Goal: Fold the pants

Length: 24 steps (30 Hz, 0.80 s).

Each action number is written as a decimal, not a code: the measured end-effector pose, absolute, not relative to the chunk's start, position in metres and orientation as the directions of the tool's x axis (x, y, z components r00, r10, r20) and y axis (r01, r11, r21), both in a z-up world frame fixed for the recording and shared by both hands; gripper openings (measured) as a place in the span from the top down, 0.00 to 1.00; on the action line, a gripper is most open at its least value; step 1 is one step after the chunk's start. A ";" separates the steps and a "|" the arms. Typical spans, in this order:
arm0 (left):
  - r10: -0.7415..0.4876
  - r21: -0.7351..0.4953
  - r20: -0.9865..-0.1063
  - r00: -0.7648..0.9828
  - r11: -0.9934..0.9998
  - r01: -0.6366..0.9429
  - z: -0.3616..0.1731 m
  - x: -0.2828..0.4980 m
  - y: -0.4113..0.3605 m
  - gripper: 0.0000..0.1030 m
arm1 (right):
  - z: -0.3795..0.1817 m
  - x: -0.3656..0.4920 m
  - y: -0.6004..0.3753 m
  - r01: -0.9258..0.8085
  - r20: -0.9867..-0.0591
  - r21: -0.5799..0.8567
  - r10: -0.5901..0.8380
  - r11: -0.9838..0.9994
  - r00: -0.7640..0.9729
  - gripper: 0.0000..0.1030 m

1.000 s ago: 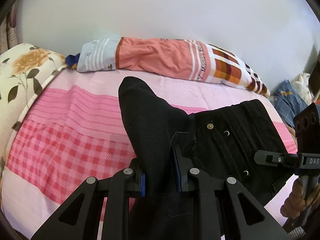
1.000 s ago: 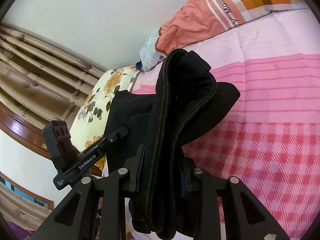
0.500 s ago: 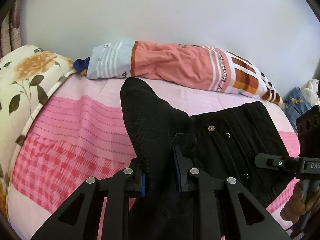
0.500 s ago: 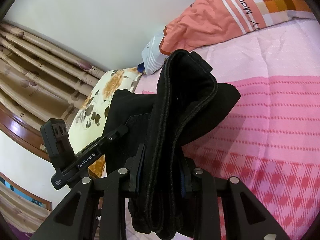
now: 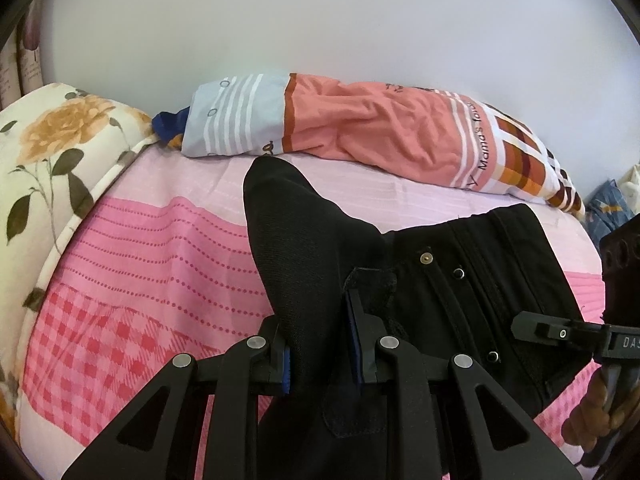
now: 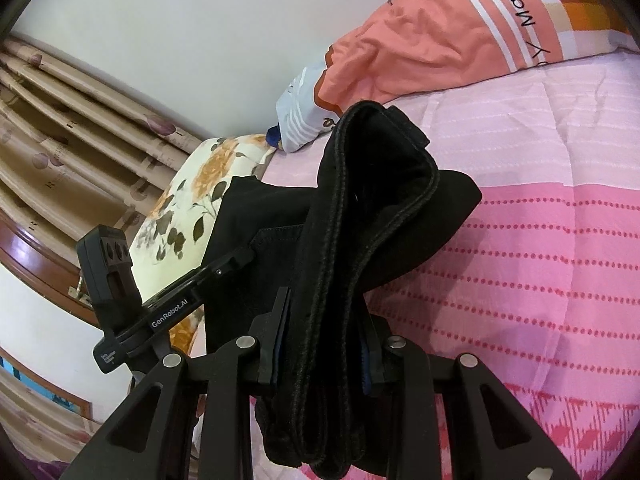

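Above the pink bed (image 5: 168, 264), the black pants (image 5: 460, 280) hang bunched between both tools; the left gripper (image 5: 322, 354) pinches a thick fold of cloth, and the right gripper (image 6: 322, 354) pinches the doubled waistband; beyond them, along the bed's far edge by the wall, lies an orange pillow (image 5: 372, 128); a floral pillow (image 5: 48, 148) sits at its left edge.

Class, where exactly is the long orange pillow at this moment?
In the left wrist view the orange pillow lies along the far edge of the bed against the wall, beyond the black pants, with the floral pillow to its left.
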State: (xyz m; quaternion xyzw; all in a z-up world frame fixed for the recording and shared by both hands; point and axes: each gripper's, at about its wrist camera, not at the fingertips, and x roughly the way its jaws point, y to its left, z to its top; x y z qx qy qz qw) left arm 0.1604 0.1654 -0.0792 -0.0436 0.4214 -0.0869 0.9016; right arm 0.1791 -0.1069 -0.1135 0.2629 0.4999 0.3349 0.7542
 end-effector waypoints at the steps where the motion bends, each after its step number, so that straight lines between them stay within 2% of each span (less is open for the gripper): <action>1: -0.192 -0.151 -0.754 0.629 0.981 0.118 -0.081 0.162 0.166 0.79 | -0.115 0.180 -0.106 -0.241 -0.579 0.731 0.767 0.638 0.275 0.74; 24: -0.170 -0.141 -0.771 0.614 0.985 0.096 -0.109 0.179 0.181 0.77 | -0.132 0.183 -0.112 -0.217 -0.598 0.723 0.752 0.656 0.279 0.74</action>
